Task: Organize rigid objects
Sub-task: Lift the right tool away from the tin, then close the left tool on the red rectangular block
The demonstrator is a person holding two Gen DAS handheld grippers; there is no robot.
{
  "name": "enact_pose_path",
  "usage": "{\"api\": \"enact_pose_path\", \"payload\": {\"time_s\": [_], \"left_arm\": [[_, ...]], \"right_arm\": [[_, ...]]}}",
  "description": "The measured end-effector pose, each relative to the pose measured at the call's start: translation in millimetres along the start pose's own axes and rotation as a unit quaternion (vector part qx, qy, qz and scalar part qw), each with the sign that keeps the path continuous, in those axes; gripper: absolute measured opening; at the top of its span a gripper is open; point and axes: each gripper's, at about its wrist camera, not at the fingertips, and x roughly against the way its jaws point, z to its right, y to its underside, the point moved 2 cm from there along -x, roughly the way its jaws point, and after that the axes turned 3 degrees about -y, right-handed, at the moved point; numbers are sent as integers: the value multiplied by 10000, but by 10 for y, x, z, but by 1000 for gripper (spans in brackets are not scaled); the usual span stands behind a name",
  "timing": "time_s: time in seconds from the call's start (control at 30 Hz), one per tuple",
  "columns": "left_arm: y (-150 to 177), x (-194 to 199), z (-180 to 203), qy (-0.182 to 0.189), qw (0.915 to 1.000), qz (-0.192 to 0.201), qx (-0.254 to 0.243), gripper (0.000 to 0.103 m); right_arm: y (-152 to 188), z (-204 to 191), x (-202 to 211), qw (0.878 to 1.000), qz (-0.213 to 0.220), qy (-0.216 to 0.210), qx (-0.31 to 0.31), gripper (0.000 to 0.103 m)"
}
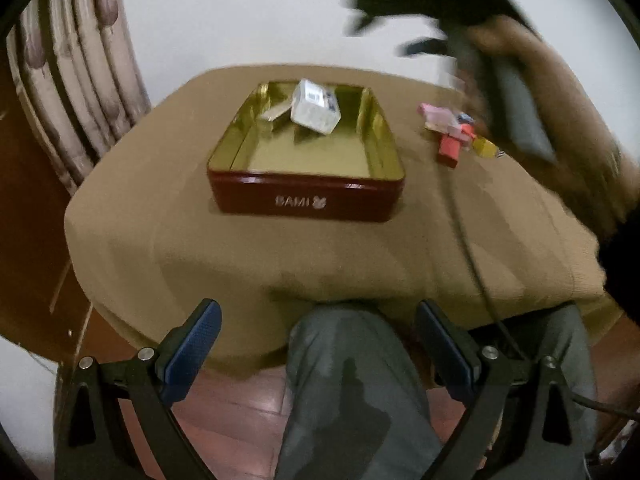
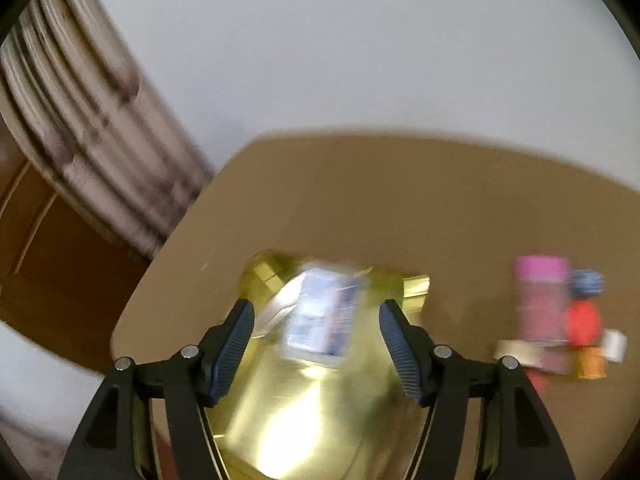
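Note:
A dark red tin (image 1: 306,200) with a gold inside stands mid-table; it holds a white and blue box (image 1: 316,108) leaning at its far end. The same box (image 2: 324,316) and gold tin (image 2: 320,408) show blurred in the right wrist view. My right gripper (image 2: 316,348) is open and empty, raised above the tin; it appears blurred in the left wrist view (image 1: 420,20). My left gripper (image 1: 316,344) is open and empty, held low over the table's near edge. A cluster of small pink, red and yellow boxes (image 1: 456,132) lies right of the tin, also in the right wrist view (image 2: 556,320).
The table wears a tan cloth (image 1: 240,256). A curtain (image 1: 68,92) and a wooden door (image 1: 24,208) stand at the left. The person's knees in grey trousers (image 1: 344,380) are under the near edge. A cable (image 1: 468,248) trails across the table's right.

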Motion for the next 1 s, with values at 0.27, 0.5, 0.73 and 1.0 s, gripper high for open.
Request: {"api": "enact_pose_path", "payload": {"time_s": [0.27, 0.5, 0.73, 1.0], "left_arm": [[-156, 134, 472, 357, 9966, 353, -660, 96], [-786, -69, 1188, 351, 9884, 776, -1258, 96], [-1362, -772, 1687, 320, 9852, 639, -1559, 92], [-1592, -1407, 1820, 413, 9866, -17, -1580, 91]], "right_arm": [[543, 1833, 987, 9770, 749, 1995, -110, 77], [978, 2697, 1090, 9655, 557, 2500, -470, 77], [1265, 3118, 1037, 9692, 551, 2130, -1106, 77], [1318, 3157, 1044, 9776, 678, 1469, -1349, 77]]}}
